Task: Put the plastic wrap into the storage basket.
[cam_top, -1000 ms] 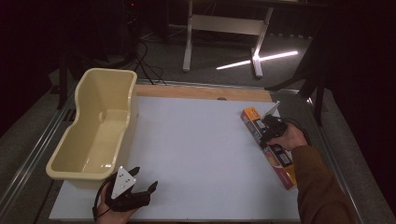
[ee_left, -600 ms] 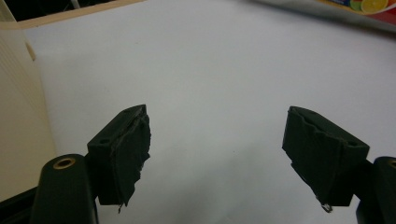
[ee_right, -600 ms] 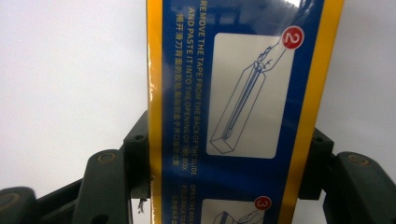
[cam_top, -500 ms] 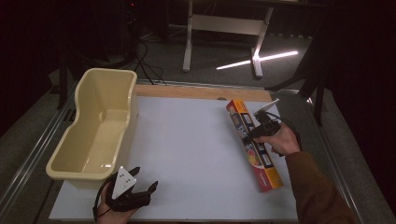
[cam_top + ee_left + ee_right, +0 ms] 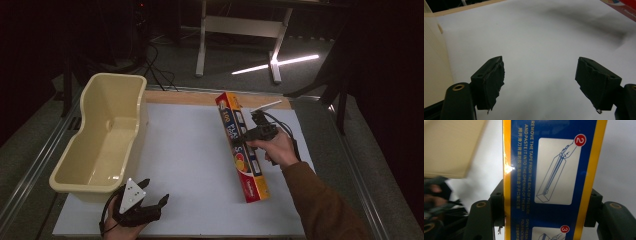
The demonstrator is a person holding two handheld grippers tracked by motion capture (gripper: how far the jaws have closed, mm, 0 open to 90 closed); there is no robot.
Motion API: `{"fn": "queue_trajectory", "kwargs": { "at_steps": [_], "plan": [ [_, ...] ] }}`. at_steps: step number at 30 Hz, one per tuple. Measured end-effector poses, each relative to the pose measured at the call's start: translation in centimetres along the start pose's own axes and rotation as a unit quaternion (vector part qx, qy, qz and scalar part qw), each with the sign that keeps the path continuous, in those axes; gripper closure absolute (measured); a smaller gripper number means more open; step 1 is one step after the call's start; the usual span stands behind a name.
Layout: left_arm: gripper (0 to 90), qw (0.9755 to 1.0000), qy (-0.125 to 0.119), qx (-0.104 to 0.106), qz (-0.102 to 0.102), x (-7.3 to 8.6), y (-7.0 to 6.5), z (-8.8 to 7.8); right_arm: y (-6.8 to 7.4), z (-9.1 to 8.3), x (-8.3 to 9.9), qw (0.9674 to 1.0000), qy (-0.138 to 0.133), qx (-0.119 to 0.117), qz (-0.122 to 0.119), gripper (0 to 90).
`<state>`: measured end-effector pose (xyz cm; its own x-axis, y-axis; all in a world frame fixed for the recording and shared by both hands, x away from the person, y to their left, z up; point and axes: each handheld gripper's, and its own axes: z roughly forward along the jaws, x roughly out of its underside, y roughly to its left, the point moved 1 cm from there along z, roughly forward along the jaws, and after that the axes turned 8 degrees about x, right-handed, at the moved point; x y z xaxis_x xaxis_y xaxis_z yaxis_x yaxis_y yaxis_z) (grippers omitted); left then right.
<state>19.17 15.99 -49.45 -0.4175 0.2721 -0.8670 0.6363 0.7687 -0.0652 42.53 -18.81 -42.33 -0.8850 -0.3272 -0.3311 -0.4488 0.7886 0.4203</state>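
A long red and yellow cling-wrap box [image 5: 243,147] hangs tilted above the white table top, right of the middle, its near end lower. My right gripper [image 5: 248,135] is shut on its middle. In the right gripper view the box's blue and yellow face with printed steps [image 5: 551,175] fills the gap between both jaws. My left gripper [image 5: 150,204] rests open at the table's near left edge, nothing between its fingers [image 5: 490,82]. A corner of the box [image 5: 621,8] lies at the top right of the left gripper view.
A cream plastic tub [image 5: 106,136] stands empty at the table's left side, close beside the left gripper; its wall [image 5: 432,62] borders the left gripper view. The white table sheet [image 5: 190,165] ends in a wooden strip at the back. A desk frame stands on the floor behind.
The right hand has lifted the box off the table's right side and carried it left toward the middle, raising its far end. The left gripper has stayed put.
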Motion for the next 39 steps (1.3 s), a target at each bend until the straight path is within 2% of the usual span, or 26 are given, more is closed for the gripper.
{"fn": "queue_trajectory", "kwargs": {
  "at_steps": [2, 4, 5, 8, 14, 17, 26, 29, 30, 35, 36, 38, 39],
  "plan": [
    [23.2, 1.0, -0.001, 0.0, 0.001, 0.0, 0.0, 0.0, 0.5, 0.0, -0.1, 1.0, -0.002, -0.009, 0.002, 39.4],
    [23.2, 1.0, -0.003, 0.0, 0.0, 0.0, 0.0, -0.1, 1.8, -0.1, -0.7, 0.9994, -0.015, -0.031, 0.001, 39.4],
    [23.2, 1.0, -0.003, 0.0, 0.0, 0.0, 0.0, -0.1, 1.8, -0.1, -0.7, 0.9994, -0.015, -0.031, 0.001, 39.4],
    [23.2, 1.0, -0.004, 0.0, 0.0, 0.0, 0.0, -0.1, 3.3, -0.4, -1.5, 0.9981, -0.029, -0.054, 0.007, 39.4],
    [23.2, 1.0, -0.007, 0.001, 0.001, -0.1, 0.0, -0.2, 5.6, -0.6, -2.5, 0.9963, -0.043, -0.074, 0.004, 39.4],
    [23.2, 1.0, -0.007, 0.001, 0.001, -0.1, 0.0, -0.2, 7.0, -0.7, -3.1, 0.9944, -0.047, -0.095, 0.001, 39.4],
    [23.1, 0.9999, -0.009, 0.0, 0.005, -0.1, -0.1, -0.3, 11.2, -0.7, -4.8, 0.9896, -0.059, -0.131, -0.012, 39.4],
    [23.1, 0.9999, -0.011, 0.0, 0.005, -0.1, -0.1, -0.3, 12.1, -0.6, -5.3, 0.9879, -0.061, -0.142, -0.009, 39.4],
    [23.1, 0.9999, -0.011, 0.001, 0.005, -0.1, -0.2, -0.4, 12.9, -0.5, -5.9, 0.9865, -0.064, -0.15, -0.005, 39.4],
    [23.1, 0.9999, -0.013, 0.001, 0.004, 0.0, -0.2, -0.4, 13.8, 0.3, -6.9, 0.9858, -0.063, -0.155, 0.005, 39.4],
    [23.1, 0.9999, -0.013, 0.001, 0.004, 0.0, -0.2, -0.4, 14.1, 0.7, -7.5, 0.9856, -0.067, -0.155, 0.013, 39.3],
    [23.1, 0.9999, -0.015, 0.003, 0.003, -0.1, -0.1, -0.4, 14.2, 0.9, -8.0, 0.9841, -0.073, -0.16, 0.022, 39.3],
    [23.1, 0.9999, -0.015, 0.003, 0.003, -0.1, -0.1, -0.4, 14.3, 1.0, -8.3, 0.9824, -0.075, -0.169, 0.029, 39.3]
  ]
}}
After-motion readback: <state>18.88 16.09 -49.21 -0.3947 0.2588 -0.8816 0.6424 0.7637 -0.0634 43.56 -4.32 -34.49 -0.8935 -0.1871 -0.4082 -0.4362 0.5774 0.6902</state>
